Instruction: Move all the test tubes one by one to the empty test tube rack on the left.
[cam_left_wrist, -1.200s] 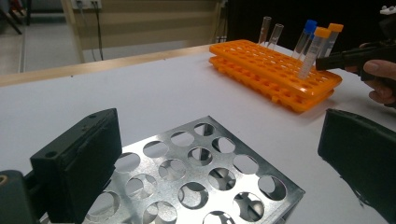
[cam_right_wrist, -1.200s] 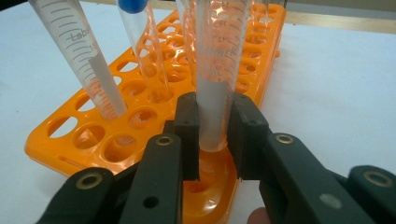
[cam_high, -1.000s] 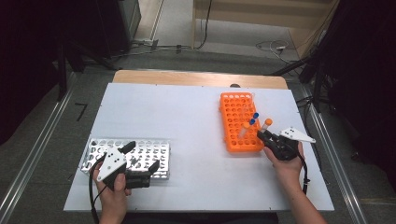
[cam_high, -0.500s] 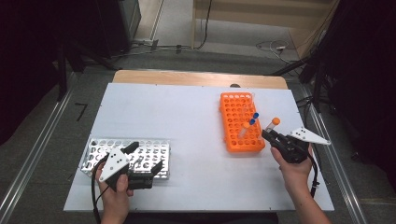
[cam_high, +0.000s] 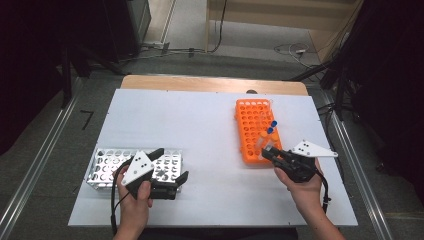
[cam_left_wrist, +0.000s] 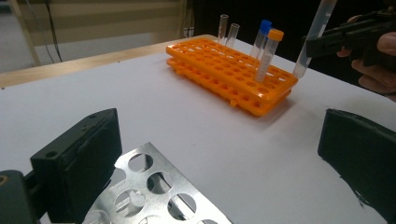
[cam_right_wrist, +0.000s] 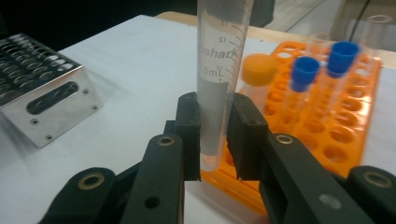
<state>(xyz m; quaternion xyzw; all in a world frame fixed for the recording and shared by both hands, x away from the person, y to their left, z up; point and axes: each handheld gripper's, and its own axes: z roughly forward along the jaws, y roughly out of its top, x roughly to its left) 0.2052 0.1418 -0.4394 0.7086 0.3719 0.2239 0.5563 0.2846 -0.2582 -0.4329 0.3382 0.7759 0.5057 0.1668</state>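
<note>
My right gripper (cam_right_wrist: 215, 122) is shut on a clear 15 mL tube (cam_right_wrist: 219, 70), held upright just in front of the orange rack (cam_right_wrist: 336, 140). In that rack stand an orange-capped tube (cam_right_wrist: 258, 70) and two blue-capped tubes (cam_right_wrist: 304, 70). From above, the right gripper (cam_high: 267, 151) sits at the near end of the orange rack (cam_high: 250, 112). My left gripper (cam_high: 172, 164) is open over the right end of the metal rack (cam_high: 107, 165). Its jaws (cam_left_wrist: 219, 126) stand wide apart above the metal rack (cam_left_wrist: 159, 196), with nothing between them. The held tube (cam_left_wrist: 313, 37) also shows far off.
Two uncapped clear tubes (cam_left_wrist: 227, 30) stand at the far end of the orange rack (cam_left_wrist: 224, 70). The white tabletop (cam_high: 200, 125) lies between the two racks. A wooden strip (cam_high: 210, 84) runs along the table's far edge.
The right gripper has shifted left along the orange rack's near end with the tube in it. The left gripper has moved slightly right over the metal rack.
</note>
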